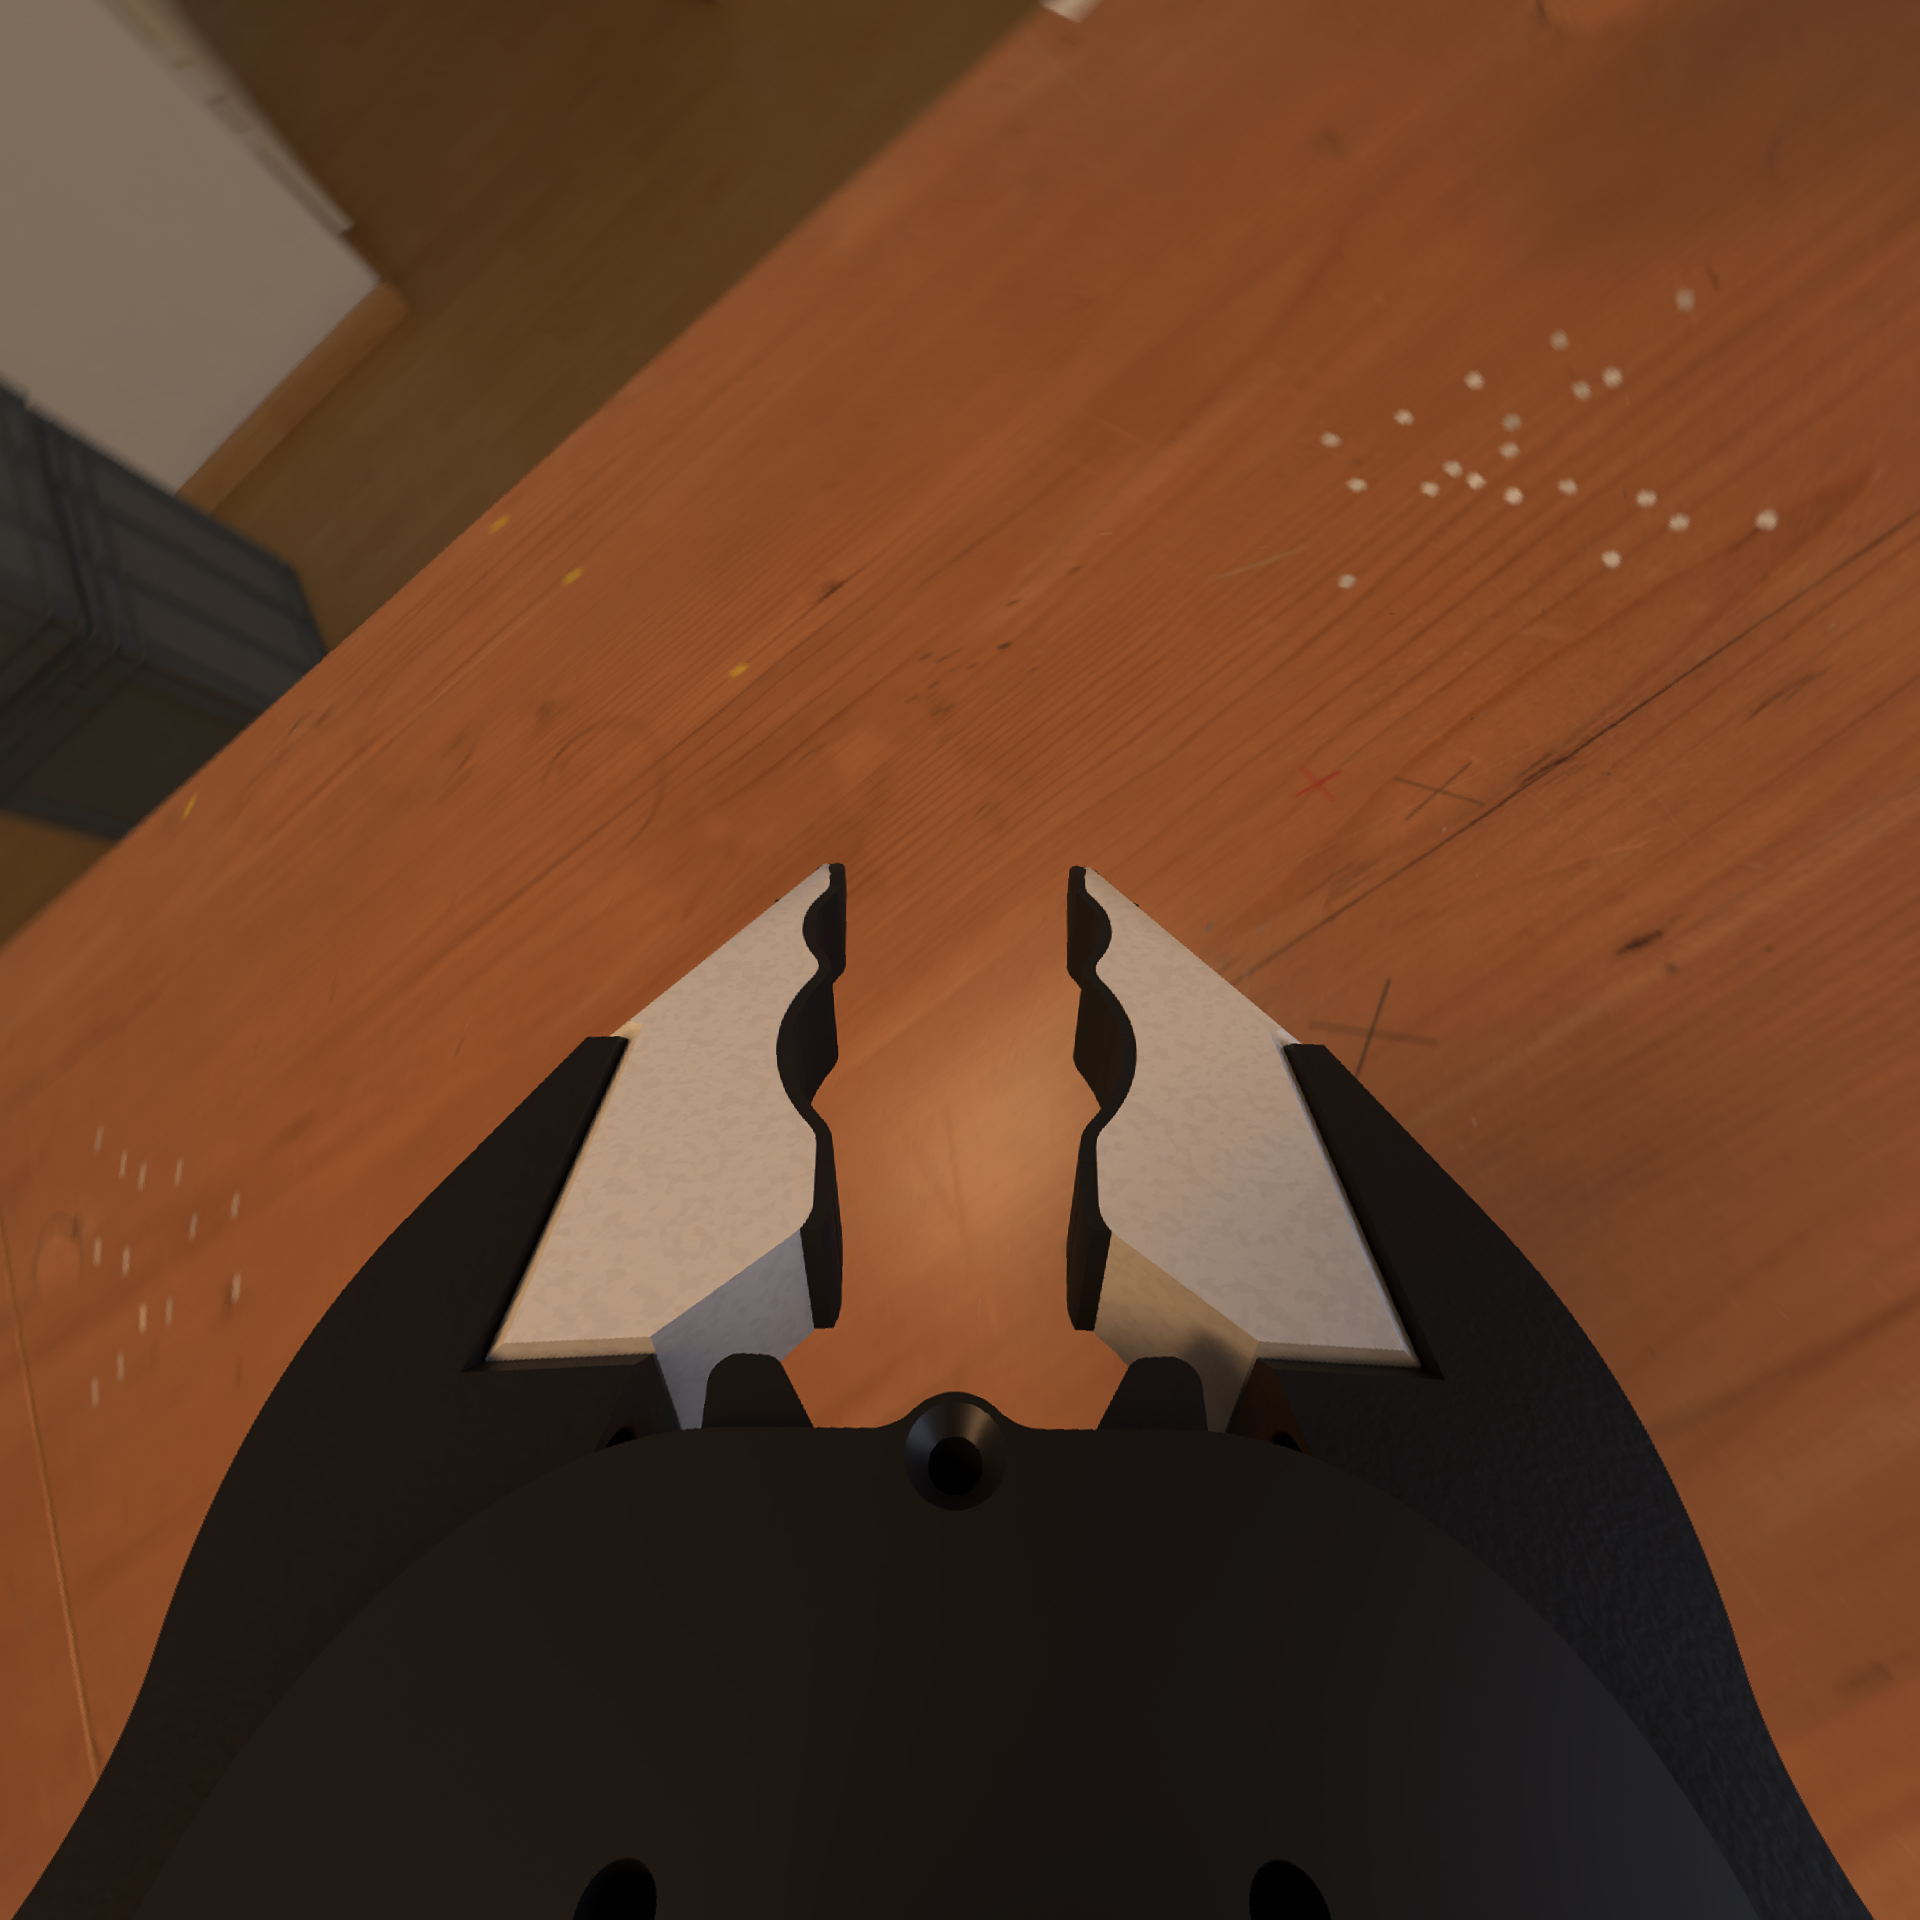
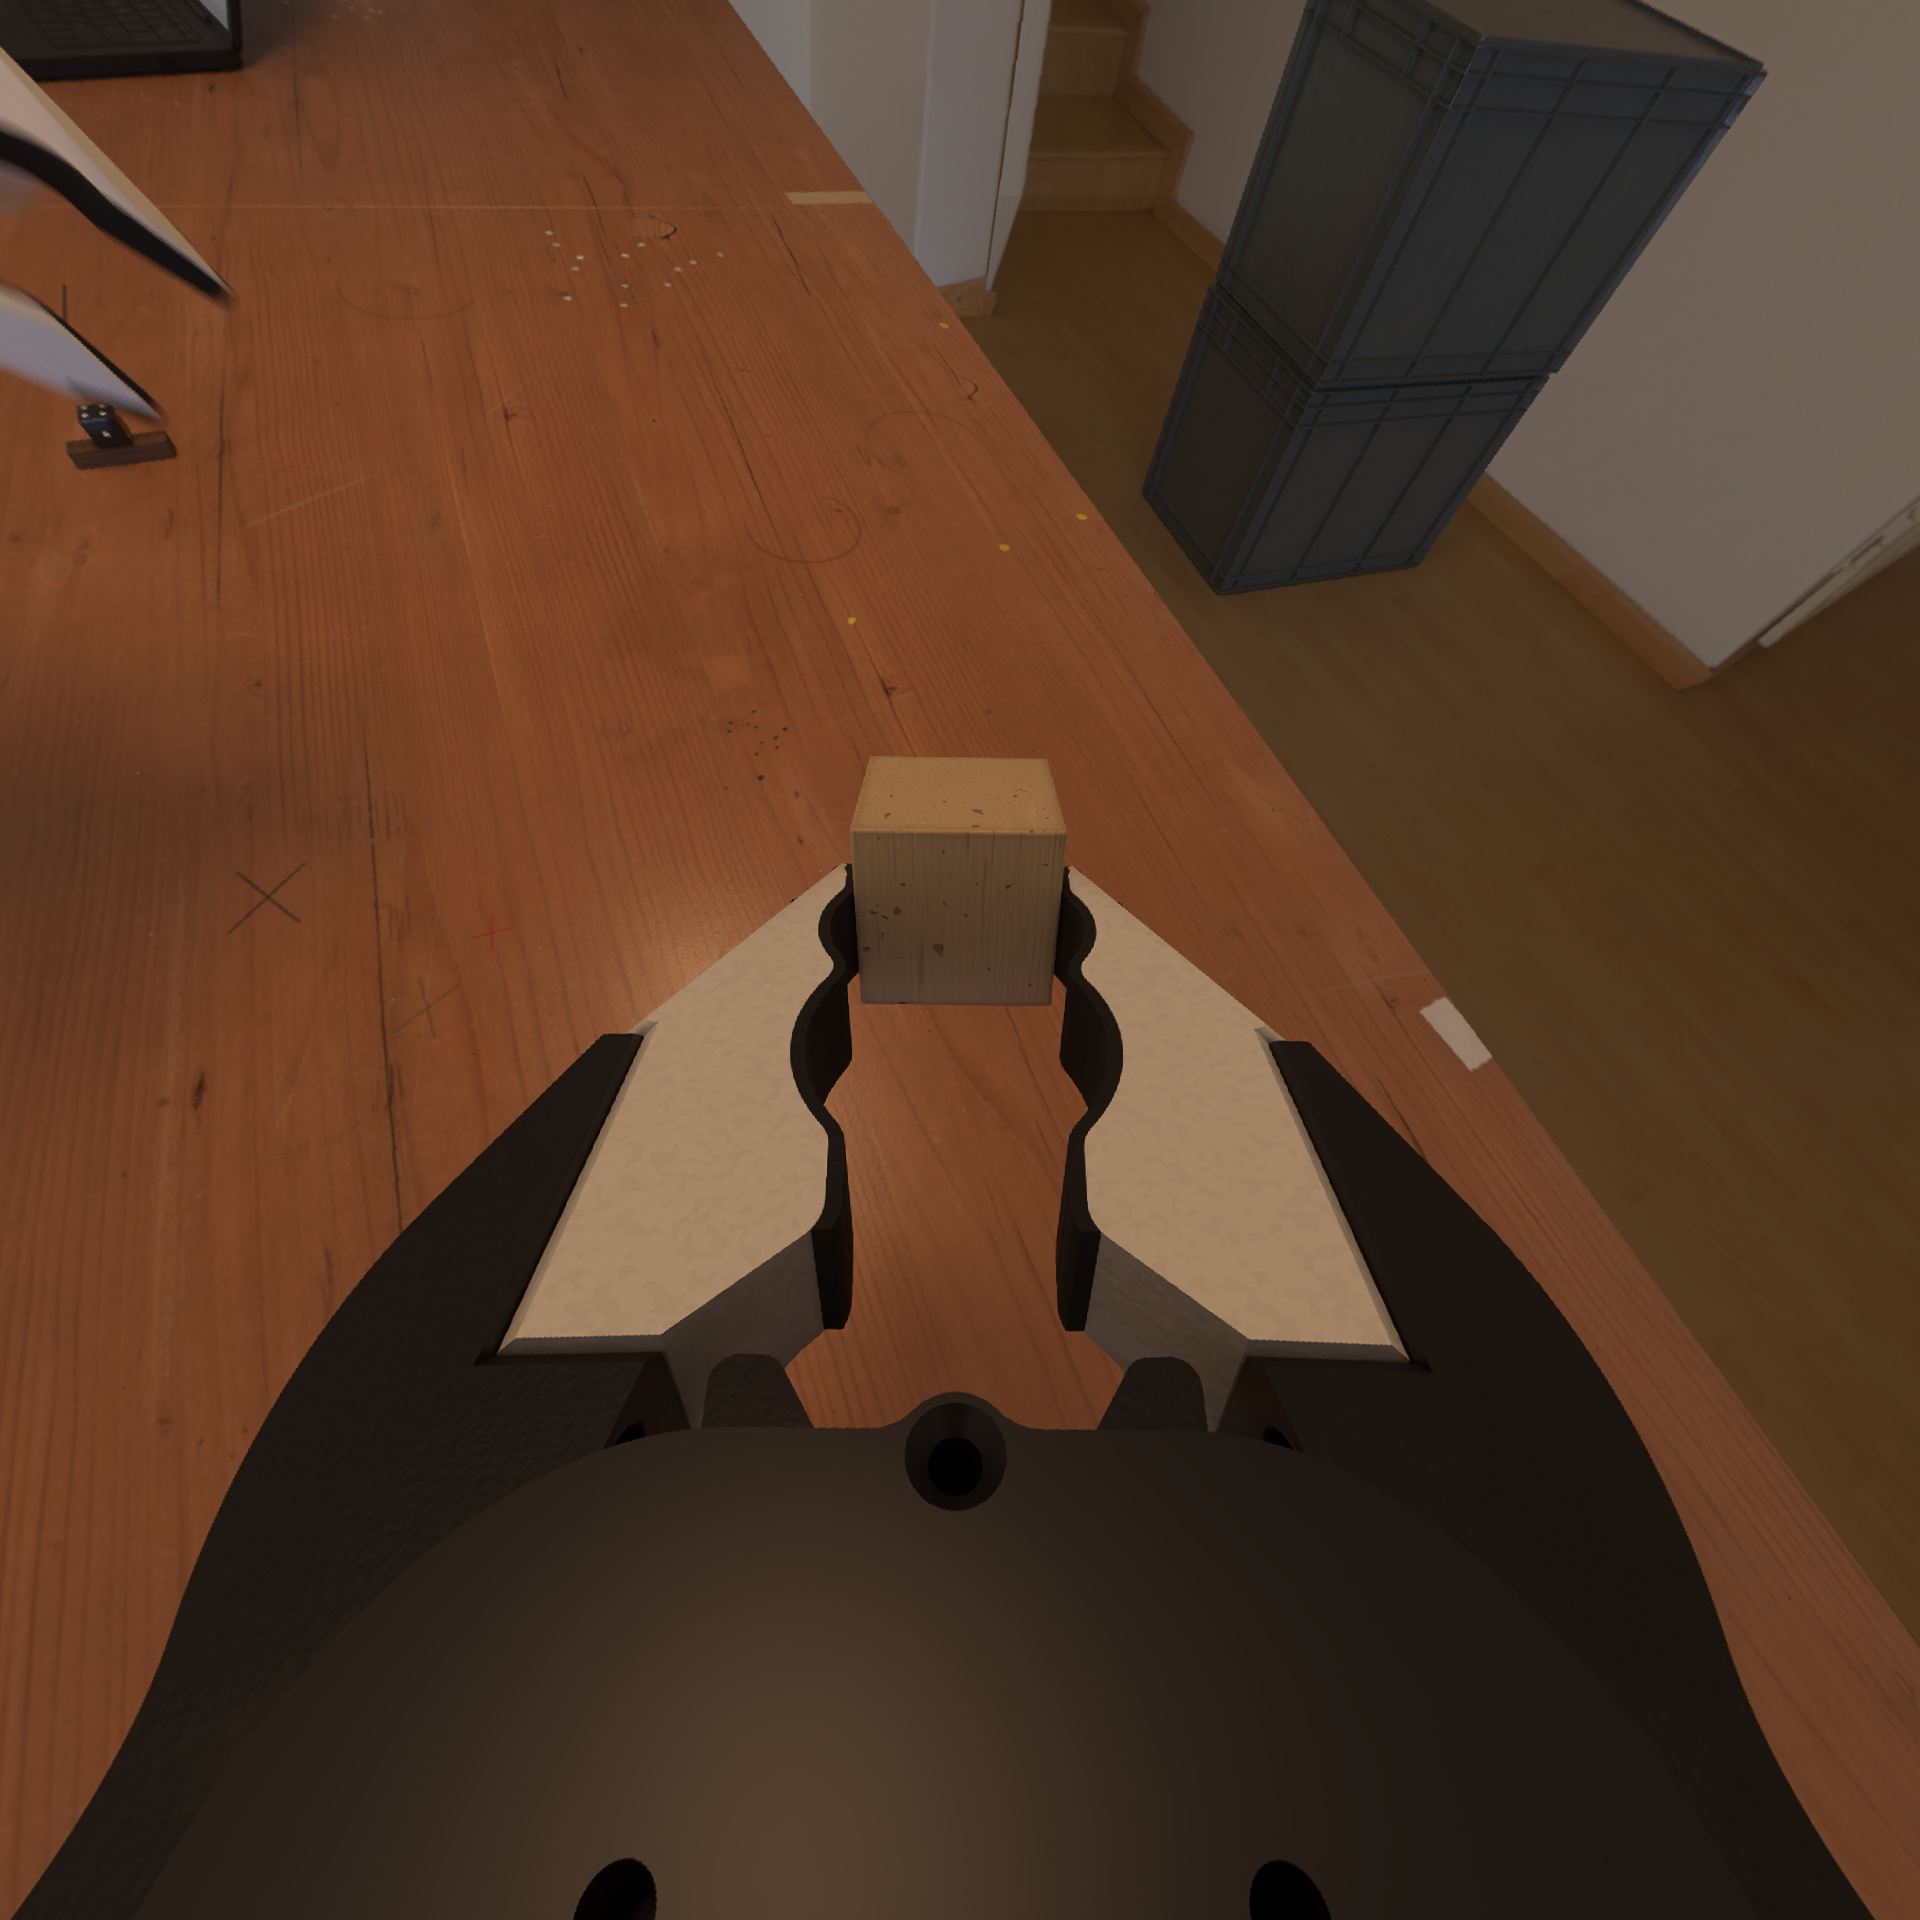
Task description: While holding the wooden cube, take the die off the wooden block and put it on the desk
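In the right wrist view my right gripper (image 2: 956, 883) is shut on a pale wooden cube (image 2: 956, 904), held at the fingertips above the desk (image 2: 623, 623). Far left in that view a small dark die (image 2: 101, 421) sits on a low dark wooden block (image 2: 123, 450). The left gripper's fingers (image 2: 125, 234) reach in from the left edge, their tips just above the die and apart from it. In the left wrist view my left gripper (image 1: 956, 883) is open and empty over bare desk (image 1: 1039, 520); the die and block are out of that view.
The desk's right edge runs diagonally in the right wrist view, with wooden floor beyond. Two stacked dark grey crates (image 2: 1434, 301) stand on the floor; one crate (image 1: 114, 623) shows in the left wrist view. A dark laptop-like object (image 2: 125, 36) lies at the desk's far left.
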Controlling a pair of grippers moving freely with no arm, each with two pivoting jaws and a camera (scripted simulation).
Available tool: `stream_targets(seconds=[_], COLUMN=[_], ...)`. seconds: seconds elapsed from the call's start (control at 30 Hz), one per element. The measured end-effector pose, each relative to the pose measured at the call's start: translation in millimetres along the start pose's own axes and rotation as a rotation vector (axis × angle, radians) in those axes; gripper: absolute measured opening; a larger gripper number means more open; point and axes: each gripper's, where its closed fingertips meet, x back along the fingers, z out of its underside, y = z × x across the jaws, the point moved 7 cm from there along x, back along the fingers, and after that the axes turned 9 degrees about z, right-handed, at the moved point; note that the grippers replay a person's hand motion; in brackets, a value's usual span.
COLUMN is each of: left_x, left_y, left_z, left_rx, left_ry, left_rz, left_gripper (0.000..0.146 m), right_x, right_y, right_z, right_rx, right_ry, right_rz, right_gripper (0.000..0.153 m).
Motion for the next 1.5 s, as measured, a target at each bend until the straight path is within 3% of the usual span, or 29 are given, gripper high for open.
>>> stream_targets(seconds=[0.1, 0.2, 0.27, 0.37, 0.43, 0.6, 0.77, 1.0, 1.5], left_x=[73, 109, 112, 98, 84, 66, 57, 51, 49], left_y=[27, 53, 67, 77, 82, 90, 97, 99, 98], left_z=[49, 128, 172, 216, 232, 249, 254, 272, 271], left_rx=[0.195, 0.470, 0.662, 0.958, 1.052, 1.005, 0.957, 0.985, 0.940], left_ry=[-0.008, 0.200, 0.282, 0.288, 0.312, 0.463, 0.495, 0.535, 0.571], left_rz=[-0.052, -0.178, -0.164, 0.041, 0.096, 0.010, -0.034, 0.000, -0.008], left_gripper=[0.045, 0.042, 0.039, 0.036, 0.036, 0.048, 0.054, 0.045, 0.028], right_x=[0, 0, 1, 2, 3, 5, 4, 4, 9], right_y=[-1, -2, -2, -3, -4, -8, -8, -7, -12], right_z=[0, 1, 1, 1, 1, 3, 4, 4, 4], right_rx=[-0.011, -0.016, -0.016, -0.015, -0.018, -0.034, -0.032, -0.025, -0.034], right_ry=[-0.005, -0.005, -0.005, -0.005, -0.008, -0.013, -0.006, -0.002, -0.016], right_rz=[-0.004, -0.005, -0.005, -0.002, 0.000, 0.002, -0.002, -0.006, 0.001], right_gripper=[0.036, 0.036, 0.036, 0.036, 0.036, 0.036, 0.036, 0.036, 0.036])
